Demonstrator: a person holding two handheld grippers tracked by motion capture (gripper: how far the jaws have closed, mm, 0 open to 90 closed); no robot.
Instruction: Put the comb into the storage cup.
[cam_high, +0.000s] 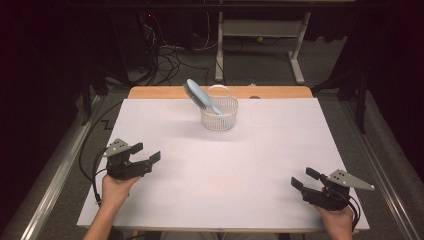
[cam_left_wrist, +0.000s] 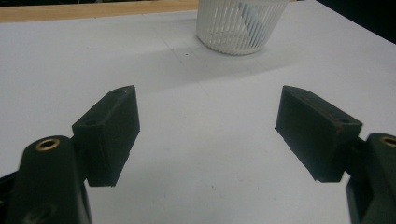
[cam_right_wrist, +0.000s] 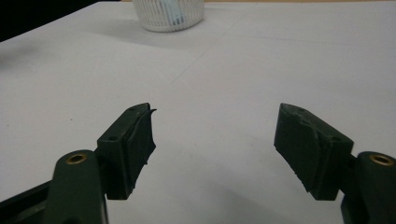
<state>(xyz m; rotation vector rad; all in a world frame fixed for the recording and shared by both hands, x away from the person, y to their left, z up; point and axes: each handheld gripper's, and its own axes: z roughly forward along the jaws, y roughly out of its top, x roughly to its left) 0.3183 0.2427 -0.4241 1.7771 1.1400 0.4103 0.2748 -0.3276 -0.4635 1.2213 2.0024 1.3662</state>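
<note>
High view: a counter (cam_high: 280, 150) covered by a plain white sheet, with a strip of bare wood along its far edge. The room beyond is dark; tangled cables (cam_high: 167, 60) lie on the grey floor, and the white legs of another desk (cam_high: 260, 35) stand farther back. Near the far edge, at centre, a white slotted basket (cam_high: 219, 113) stands upright with a light blue brush (cam_high: 200, 96) leaning in it, its head raised up and to the left over the rim; the bristles appear dark, though the detail is small.

The left tool (cam_high: 146, 154) sits at the near left, held in a hand (cam_high: 116, 189) entering from below, jaws spread and empty, pointing right. The right tool (cam_high: 304, 179) sits at the near right in the other hand (cam_high: 339, 220), jaws likewise parted and empty, pointing left. Both are well apart from the basket.
</note>
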